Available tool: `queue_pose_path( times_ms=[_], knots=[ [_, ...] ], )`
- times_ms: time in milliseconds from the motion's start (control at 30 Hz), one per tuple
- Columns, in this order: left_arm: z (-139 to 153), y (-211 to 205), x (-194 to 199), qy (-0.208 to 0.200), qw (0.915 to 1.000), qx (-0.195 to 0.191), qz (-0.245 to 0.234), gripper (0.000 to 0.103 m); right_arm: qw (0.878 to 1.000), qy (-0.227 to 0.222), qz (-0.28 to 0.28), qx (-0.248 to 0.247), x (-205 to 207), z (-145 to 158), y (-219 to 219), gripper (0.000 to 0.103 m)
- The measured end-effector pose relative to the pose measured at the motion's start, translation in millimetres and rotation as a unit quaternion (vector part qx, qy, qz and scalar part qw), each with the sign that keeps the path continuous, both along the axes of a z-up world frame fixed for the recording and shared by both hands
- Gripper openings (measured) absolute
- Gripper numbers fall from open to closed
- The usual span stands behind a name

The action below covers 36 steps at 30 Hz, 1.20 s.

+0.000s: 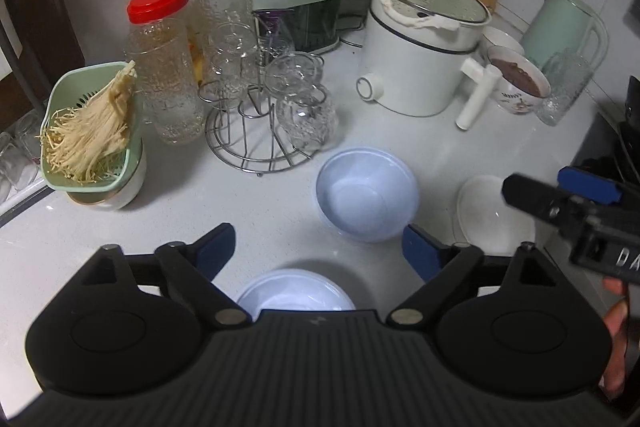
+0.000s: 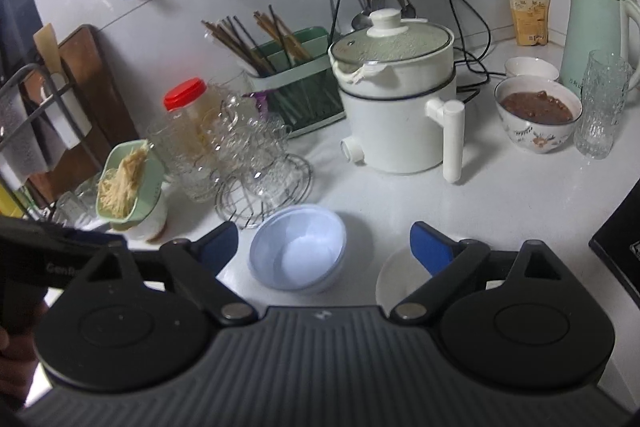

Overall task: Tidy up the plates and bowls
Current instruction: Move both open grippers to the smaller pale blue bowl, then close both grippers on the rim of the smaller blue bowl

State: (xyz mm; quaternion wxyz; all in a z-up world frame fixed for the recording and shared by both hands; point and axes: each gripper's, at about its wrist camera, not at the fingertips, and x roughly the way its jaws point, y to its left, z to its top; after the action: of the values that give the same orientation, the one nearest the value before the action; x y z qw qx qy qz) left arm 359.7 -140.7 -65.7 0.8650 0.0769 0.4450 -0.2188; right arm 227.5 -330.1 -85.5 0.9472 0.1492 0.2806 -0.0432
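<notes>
Bowls first: your pale blue bowl sits upright on the white counter, just in front of the wire glass rack and nearer you than the white electric pot. W/ the pot as landmark: a white plate lies nearer you and to its right, close beside the blue bowl; a second pale dish is nearer still, partly hidden under your left gripper. Left gripper's jaws stand wide, nothing between the pads, blue bowl just beyond the right fingertip. Your right gripper is also spread wide & empty, hovering w/ the blue bowl between its fingertips in view, not gripped; white plate sits under its right finger. Right of the pot: patterned bowl of brown food, a tall glass, green kettle. Left of the pot: chopstick holder, red-lidded jar, green strainer of enoki.
</notes>
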Motion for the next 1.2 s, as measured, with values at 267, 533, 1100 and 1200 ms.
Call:
queue_pose_path(
  times_ms=[267,533,1100,1200],
  knots=[
    [-16.0,5.7,27.6,0.008,0.9997,-0.008,0.021,0.095,1.000,0.020,0.016,0.013,28.4,-12.7,-1.3,0.095],
    [-39.1,11.3,51.9,0.031,0.9987,-0.027,0.029,0.095,0.998,0.034,0.017,0.049,55.3,-33.7,-4.0,0.095],
    [-88.8,3.4,94.3,0.122,0.9890,-0.082,0.015,0.062,0.993,0.099,-0.007,0.062,108.7,-69.6,-14.3,0.064],
    [-97.2,-3.1,100.3,0.137,0.9879,-0.072,0.006,0.053,0.992,0.111,-0.011,0.063,113.4,-76.8,-16.6,0.058]
  ],
)
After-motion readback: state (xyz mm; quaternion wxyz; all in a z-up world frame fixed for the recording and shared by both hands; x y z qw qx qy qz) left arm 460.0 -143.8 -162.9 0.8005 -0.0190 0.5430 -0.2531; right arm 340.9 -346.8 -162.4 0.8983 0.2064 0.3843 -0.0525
